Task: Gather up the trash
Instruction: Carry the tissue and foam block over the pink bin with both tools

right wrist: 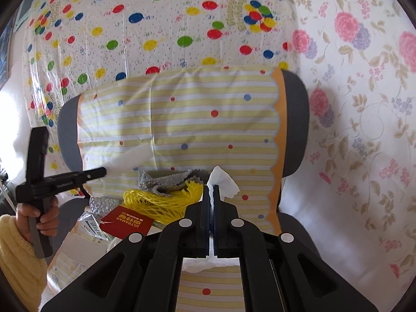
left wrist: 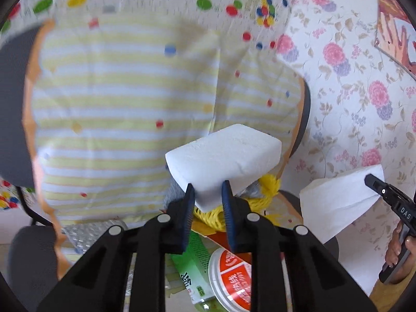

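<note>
Left gripper (left wrist: pixel 208 195) narrowed onto white foam block (left wrist: pixel 223 156), right gripper (right wrist: pixel 211 195) clamped on white tissue (right wrist: pixel 221 182), yellow net (right wrist: pixel 156 202), red pkt (right wrist: pixel 127 225) heaped on chair seat (right wrist: pixel 299 226), near backrest.

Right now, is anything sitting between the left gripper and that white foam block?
Nothing visible does. The left gripper already has the white foam block between its fingers, above the yellow mesh net and other trash on the chair.

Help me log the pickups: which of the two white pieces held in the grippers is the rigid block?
The white foam block in the left gripper: thick, flat-faced. The right gripper pinches a thin, crumpled white tissue.
</note>
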The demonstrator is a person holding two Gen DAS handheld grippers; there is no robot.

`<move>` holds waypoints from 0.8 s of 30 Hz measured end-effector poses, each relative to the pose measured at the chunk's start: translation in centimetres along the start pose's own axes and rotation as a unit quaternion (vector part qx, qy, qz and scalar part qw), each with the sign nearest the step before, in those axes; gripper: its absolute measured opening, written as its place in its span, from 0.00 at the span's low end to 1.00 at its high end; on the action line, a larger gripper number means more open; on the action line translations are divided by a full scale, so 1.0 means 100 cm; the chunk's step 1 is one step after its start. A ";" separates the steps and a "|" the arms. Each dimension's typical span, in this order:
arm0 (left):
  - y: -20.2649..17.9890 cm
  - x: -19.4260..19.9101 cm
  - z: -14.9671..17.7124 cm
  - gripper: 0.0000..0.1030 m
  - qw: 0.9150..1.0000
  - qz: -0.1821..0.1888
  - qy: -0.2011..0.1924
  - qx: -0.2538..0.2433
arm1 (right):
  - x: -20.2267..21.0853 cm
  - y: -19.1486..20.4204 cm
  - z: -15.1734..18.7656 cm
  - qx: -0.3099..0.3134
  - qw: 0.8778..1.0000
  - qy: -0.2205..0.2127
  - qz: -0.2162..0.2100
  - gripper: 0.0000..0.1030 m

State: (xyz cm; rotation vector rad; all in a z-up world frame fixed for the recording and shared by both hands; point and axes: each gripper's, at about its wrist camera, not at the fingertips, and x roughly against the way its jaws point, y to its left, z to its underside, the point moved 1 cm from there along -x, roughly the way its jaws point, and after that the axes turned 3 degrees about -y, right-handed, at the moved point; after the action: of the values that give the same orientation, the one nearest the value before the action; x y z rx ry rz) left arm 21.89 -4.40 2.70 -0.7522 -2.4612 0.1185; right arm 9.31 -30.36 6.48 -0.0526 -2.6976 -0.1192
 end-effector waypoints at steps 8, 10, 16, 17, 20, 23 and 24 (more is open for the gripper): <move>-0.098 0.098 0.034 0.20 0.989 -0.113 -0.051 -0.081 | 0.073 -0.012 0.029 -0.001 0.999 -0.001 0.047 0.02; -0.121 0.108 0.058 0.20 0.991 -0.096 -0.045 -0.077 | 0.091 -0.022 0.052 -0.010 0.998 0.011 0.057 0.02; -0.178 0.105 0.137 0.21 0.996 -0.022 -0.006 -0.081 | 0.136 -0.064 0.128 -0.052 0.991 0.051 0.110 0.02; -0.185 0.102 0.147 0.21 0.996 -0.011 0.001 -0.084 | 0.141 -0.072 0.140 -0.062 0.990 0.058 0.117 0.02; -0.212 0.082 0.183 0.21 0.995 0.018 0.030 -0.094 | 0.155 -0.100 0.183 -0.099 0.981 0.086 0.144 0.02; -0.235 0.068 0.210 0.21 0.992 0.040 0.051 -0.105 | 0.166 -0.123 0.221 -0.116 0.970 0.111 0.182 0.02; -0.245 0.063 0.220 0.21 0.991 0.047 0.059 -0.114 | 0.168 -0.129 0.231 -0.121 0.967 0.117 0.192 0.02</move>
State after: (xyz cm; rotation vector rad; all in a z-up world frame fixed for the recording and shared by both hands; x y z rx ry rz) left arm -6.23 -19.89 -6.95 -0.9452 -2.3506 -0.1717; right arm -16.40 -40.77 -8.14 -0.5920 -2.3737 -0.3130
